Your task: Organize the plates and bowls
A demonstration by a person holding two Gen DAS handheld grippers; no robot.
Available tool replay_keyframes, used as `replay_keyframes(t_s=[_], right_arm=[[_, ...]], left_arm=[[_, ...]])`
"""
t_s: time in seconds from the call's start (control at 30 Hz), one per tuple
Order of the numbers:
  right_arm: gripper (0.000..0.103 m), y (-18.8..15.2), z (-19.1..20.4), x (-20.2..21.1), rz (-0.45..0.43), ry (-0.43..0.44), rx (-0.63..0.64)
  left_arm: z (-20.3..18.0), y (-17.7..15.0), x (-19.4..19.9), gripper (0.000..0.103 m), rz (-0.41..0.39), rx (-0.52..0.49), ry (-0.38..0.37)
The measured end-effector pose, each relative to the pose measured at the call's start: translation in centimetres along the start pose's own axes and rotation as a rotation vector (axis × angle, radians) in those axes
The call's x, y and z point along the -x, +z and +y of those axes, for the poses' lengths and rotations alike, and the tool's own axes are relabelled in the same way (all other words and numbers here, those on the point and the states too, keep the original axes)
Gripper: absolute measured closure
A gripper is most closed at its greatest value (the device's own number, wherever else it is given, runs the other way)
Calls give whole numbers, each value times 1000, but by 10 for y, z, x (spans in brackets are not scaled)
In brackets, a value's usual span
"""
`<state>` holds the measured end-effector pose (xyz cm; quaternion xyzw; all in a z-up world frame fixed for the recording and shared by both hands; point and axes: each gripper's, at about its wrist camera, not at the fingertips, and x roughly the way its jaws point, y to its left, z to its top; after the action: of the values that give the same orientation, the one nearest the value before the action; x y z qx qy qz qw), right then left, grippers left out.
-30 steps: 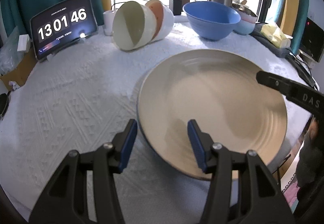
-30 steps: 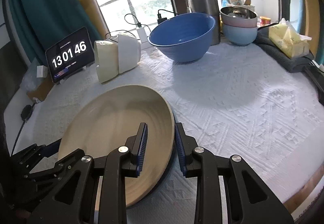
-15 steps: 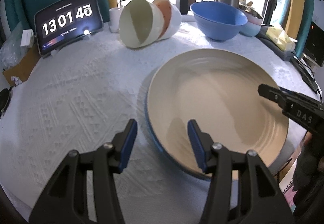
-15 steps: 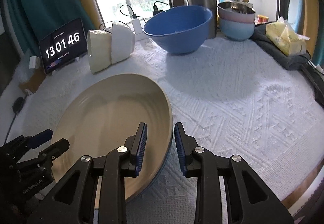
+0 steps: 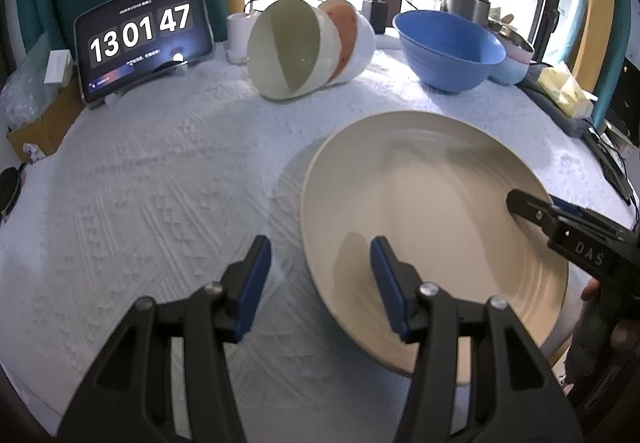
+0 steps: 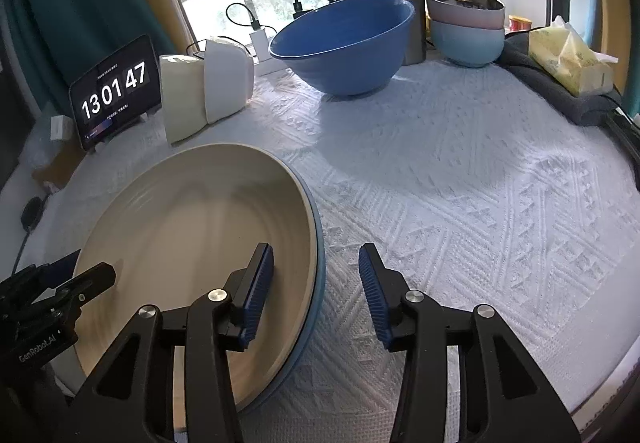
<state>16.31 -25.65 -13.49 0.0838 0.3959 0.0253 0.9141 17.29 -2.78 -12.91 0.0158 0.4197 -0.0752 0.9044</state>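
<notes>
Since the earlier frames your right tongs [image 6: 316, 283] had just been opening: the pads that were clamped on the near rim of the cream plate [image 6: 192, 243] now stood spread either side of it, one pad over the plate's inside, the other over the cloth, neither pressing. The plate had come down onto the white table [image 6: 460, 183], lower left of the right wrist view.

In the left wrist view, starting at the upper left, the tablet clock [image 5: 140, 35] leaned at the table's far edge. Right of it, upper centre, the nested bowls [image 5: 292, 51] lay on their sides, then the blue bowl [image 5: 448, 51] stood upright. Your left tongs [image 5: 316, 275] hung released at the bottom centre, straddling the plate's left rim without gripping it; one pad was over the cloth, the other over the plate.

Both tongs were free of the plate, which appeared to rest on the table in the lower right of that view. Part of it looked to reach the table's near edge, though I could not tell whether it overhung.

The risk from here, as I judged it: pulling either tongs back while a pad stood inside the rim could hook the plate and drag it toward that near edge. Lifting clear first would avoid it.
</notes>
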Motion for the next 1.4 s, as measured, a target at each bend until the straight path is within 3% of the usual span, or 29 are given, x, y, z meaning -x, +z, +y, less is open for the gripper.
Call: replay_keyframes(t_s=[0.47,0.57,0.7,0.8,1.4], right_arm=[[55,5,-8,1,5,35,-45],[55,2,-8,-8,28,64,-53],[55,3,-10,-12,40,122,-81],[55,3,-8,-14,50,161,-90],[56,5,3,-12,57,141,-87]], left_arm=[[-2,5,-13,49,15,22,-6],[-4,6,-16,37,5,16,7],[-3,6,-20,35,8,59,-46],[1,2,-25,35,27,137,-170],[8,-2,-19,42,18,139,-207]])
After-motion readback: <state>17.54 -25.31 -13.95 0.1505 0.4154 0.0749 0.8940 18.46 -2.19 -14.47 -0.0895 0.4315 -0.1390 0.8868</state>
